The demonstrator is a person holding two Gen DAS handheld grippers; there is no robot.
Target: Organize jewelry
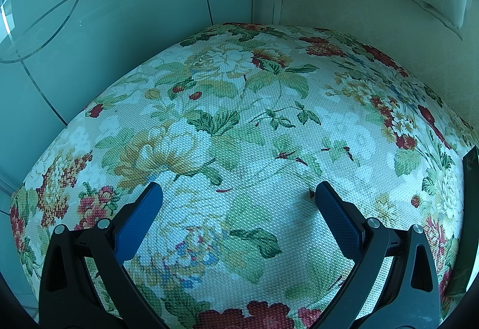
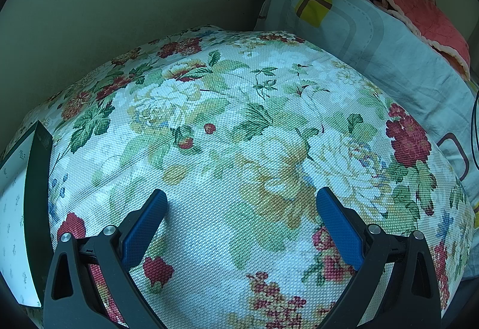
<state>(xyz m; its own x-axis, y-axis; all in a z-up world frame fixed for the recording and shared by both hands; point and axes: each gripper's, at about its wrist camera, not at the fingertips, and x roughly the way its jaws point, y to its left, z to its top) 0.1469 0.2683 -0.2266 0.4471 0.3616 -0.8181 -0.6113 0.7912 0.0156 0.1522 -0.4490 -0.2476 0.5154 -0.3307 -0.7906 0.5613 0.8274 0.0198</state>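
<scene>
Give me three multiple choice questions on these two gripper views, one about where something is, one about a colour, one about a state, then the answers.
1. In the right wrist view, where is the dark-edged box?
A. left edge
B. top centre
C. between the fingers

2. What colour are the finger pads of the right gripper?
A. red
B. blue
C. yellow

3. How does the left gripper stand?
A. shut on a ring
B. shut on nothing
C. open, holding nothing

Answers:
1 A, the box sits at the left of the frame on the floral cloth.
2 B, both pads are blue on black arms.
3 C, only bare cloth shows in the wide gap between its pads.
</scene>
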